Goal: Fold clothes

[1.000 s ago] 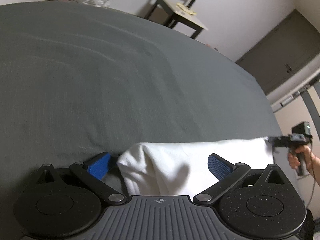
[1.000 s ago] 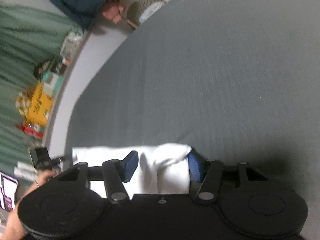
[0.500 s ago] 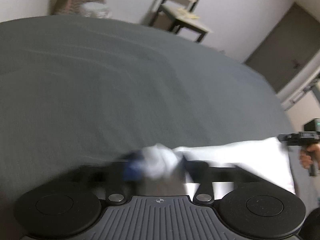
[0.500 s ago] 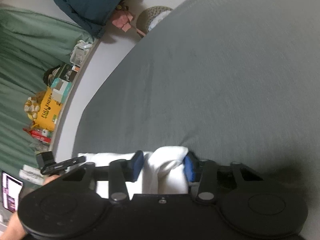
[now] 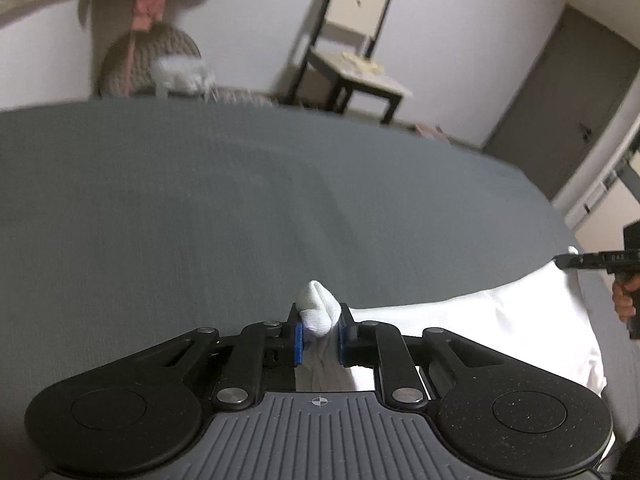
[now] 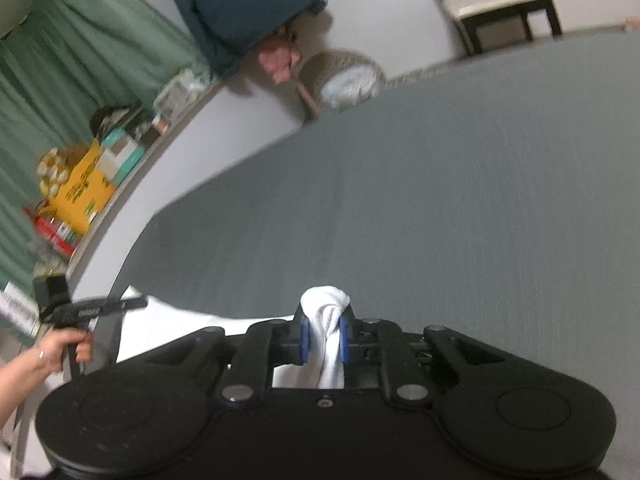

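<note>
Left wrist view shows the left gripper (image 5: 319, 339) and right gripper (image 6: 324, 338) each pinching a corner of the white garment (image 5: 480, 328) above the grey bed (image 5: 240, 220), fold only begun.

Right gripper (image 6: 323, 334): blue pads clamped on a bunched corner of white garment (image 6: 325, 304). Garment runs toward 9 o'clock over grey bed sheet (image 6: 440, 200). Left gripper (image 6: 96, 309), hand-held, at 9 o'clock. Yellow box (image 6: 82, 188) at 10 o'clock; dark blue garment (image 6: 240, 4) at 11 o'clock.
</note>
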`<state>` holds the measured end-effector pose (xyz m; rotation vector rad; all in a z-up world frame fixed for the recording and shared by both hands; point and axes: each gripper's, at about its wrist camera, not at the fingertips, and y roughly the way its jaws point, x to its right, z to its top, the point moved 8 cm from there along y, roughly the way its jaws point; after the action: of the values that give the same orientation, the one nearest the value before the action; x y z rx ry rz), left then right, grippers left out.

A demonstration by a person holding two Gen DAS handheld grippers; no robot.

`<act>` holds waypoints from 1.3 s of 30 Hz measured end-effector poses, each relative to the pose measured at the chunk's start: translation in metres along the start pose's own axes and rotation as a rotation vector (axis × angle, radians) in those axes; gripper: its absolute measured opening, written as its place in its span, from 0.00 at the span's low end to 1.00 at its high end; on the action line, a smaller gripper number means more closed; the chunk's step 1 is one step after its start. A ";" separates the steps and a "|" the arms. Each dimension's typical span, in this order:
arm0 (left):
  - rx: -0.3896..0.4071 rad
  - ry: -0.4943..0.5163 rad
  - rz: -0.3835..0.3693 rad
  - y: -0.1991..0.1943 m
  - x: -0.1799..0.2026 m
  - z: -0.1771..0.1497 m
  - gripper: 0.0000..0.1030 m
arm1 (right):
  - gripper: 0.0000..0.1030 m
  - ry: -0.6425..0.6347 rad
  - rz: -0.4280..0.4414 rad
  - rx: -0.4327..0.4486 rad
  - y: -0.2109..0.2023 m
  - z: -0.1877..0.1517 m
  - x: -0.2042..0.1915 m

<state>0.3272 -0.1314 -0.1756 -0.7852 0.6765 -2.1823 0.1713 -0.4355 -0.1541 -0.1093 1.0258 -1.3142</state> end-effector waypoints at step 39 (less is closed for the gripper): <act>0.003 0.485 -0.071 -0.161 0.053 -0.169 0.15 | 0.14 -0.368 0.061 -0.136 -0.101 -0.144 -0.015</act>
<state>0.1088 -0.0348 -0.1668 -0.2742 0.8904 -2.4610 0.0024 -0.3878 -0.1687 -0.4048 0.7953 -1.1166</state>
